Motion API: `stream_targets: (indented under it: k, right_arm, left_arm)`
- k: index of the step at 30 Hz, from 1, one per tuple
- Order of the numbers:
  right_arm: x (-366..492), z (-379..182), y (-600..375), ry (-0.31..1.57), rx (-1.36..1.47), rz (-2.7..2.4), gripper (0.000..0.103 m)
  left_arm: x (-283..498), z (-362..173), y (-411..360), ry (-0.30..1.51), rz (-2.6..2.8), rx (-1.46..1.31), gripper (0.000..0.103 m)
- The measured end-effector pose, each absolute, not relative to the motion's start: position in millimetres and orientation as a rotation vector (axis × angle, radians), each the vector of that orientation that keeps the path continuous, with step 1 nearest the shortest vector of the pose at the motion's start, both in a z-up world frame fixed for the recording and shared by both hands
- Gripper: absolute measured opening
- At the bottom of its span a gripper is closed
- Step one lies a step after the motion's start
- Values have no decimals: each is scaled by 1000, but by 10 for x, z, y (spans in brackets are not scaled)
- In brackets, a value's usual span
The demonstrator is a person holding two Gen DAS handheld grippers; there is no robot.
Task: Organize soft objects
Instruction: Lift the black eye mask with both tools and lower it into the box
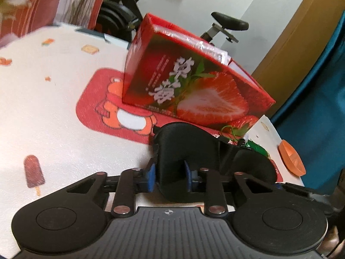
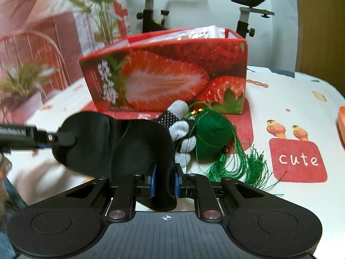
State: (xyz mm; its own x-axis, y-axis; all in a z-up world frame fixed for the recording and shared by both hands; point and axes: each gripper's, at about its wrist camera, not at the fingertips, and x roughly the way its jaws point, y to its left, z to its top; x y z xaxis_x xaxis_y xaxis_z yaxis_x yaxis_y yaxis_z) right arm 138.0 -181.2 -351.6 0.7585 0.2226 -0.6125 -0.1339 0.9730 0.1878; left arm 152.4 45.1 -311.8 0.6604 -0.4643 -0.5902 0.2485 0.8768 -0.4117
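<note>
The left gripper (image 1: 170, 179) is clenching one end of a black eye mask (image 1: 183, 151), its blue pads (image 1: 151, 178) pressing into the folded fabric. The right gripper (image 2: 165, 181) is pinching the other end of the same mask (image 2: 120, 142), jaws tight on the cloth, so the mask is hanging stretched between the two — just above the table (image 1: 54, 112), in front of the strawberry box (image 2: 168, 73).

Behind the mask, a grey glove (image 2: 180, 129) and a green tasselled sachet (image 2: 212, 136) are lying on the red mat (image 2: 248, 127), touching each other and close to the box's front wall.

The box is sitting open at the top, with clear plastic (image 2: 200, 33) showing inside; it looks like the likely container. The risk, as I judge it, is in pulling unevenly: if the hands are drawing apart, the thin fabric may be slipping from one pair of pads. Swinging low, the mask could also be dragging the sachet's tassel or nudging the light box along the mat.
</note>
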Motion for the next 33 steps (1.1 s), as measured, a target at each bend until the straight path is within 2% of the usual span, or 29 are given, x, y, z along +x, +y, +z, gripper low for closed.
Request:
stream_targets:
  k: [4, 12, 21, 27, 33]
  right_arm:
    - [1333, -3390, -1877, 636, 180, 214, 12]
    - [1274, -2982, -1945, 486, 188, 245, 12]
    - [1595, -2365, -1942, 348, 116, 254, 11]
    - [2128, -2044, -2001, 346, 94, 266, 11]
    - [2755, -2048, -2068, 433, 77, 241, 11]
  left_arm:
    - [1408, -2921, 447, 667, -431, -286, 20]
    - [1285, -2419, 396, 478, -450, -216, 19]
    - [1577, -1919, 207, 339, -428, -164, 19]
    - [1993, -1728, 104, 356, -429, -160, 18]
    - [2517, -1828, -78, 459, -412, -125, 16]
